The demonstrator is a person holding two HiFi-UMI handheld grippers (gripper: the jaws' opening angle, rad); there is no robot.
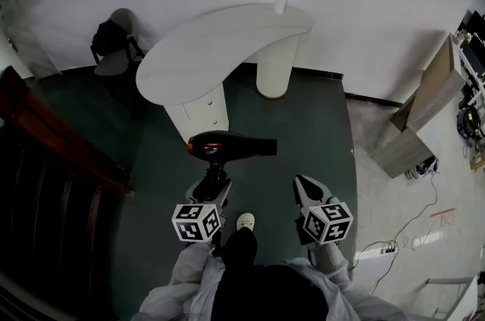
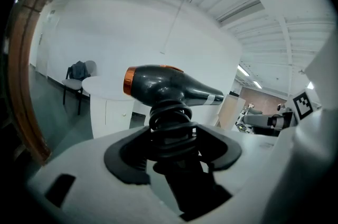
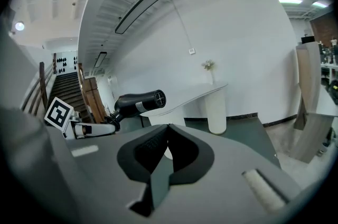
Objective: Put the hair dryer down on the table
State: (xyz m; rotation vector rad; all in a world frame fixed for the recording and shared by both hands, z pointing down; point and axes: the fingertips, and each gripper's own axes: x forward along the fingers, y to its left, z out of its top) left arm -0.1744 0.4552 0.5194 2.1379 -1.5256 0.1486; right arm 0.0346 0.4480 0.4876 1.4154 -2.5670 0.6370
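While clamped by its coil-wrapped handle in the jaws of the left gripper (image 1: 214, 187), the hair dryer (image 1: 227, 145) is held over the dark floor, on the near side of the white table (image 1: 227, 47) and apart from it. Barrel: long axis level, running left-right, nozzle to the right. Finish: glossy black, orange ring (image 2: 128, 82) at the rear, pale band (image 2: 214, 97) on the nozzle; any print illegible. Right gripper (image 3: 166, 136): jaws together, empty.

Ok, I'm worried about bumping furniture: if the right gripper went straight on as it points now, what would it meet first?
Probably the white table, near its front edge; nothing shows in between. The hair dryer held by the left gripper lies left of that line. Depth is unclear.
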